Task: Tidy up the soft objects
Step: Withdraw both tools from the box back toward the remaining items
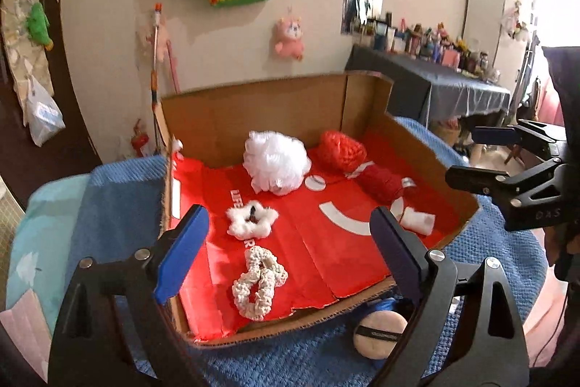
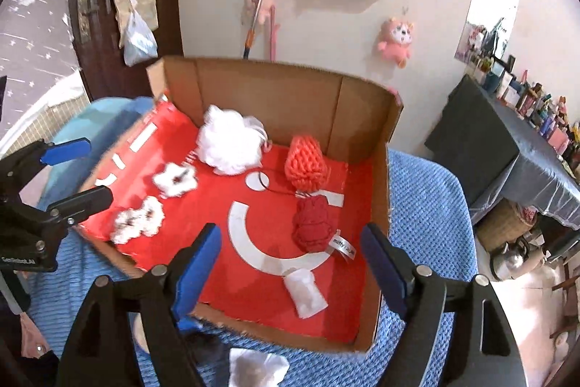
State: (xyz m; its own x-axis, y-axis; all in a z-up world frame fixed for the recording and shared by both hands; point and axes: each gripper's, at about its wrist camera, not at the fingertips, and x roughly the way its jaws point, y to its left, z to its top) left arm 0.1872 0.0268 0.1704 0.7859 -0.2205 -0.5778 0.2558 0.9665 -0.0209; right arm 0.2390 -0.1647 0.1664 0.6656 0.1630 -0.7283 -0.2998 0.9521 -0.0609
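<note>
Mid-sort: cardboard box [image 2: 362, 104] already holding white bath pouf [image 2: 230, 145], scrunchies, red yarn [image 2: 311, 229]; powder puff [image 1: 378, 334] outside on blue blanket [image 1: 319, 361]; left gripper [image 1: 290, 256] and right gripper [image 2: 290, 271] hovering, jaws open, empty; next: likely closing on puff.

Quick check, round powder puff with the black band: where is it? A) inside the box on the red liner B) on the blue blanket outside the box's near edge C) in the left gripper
B: the powder puff lies on the blue blanket, outside the cardboard box.
</note>
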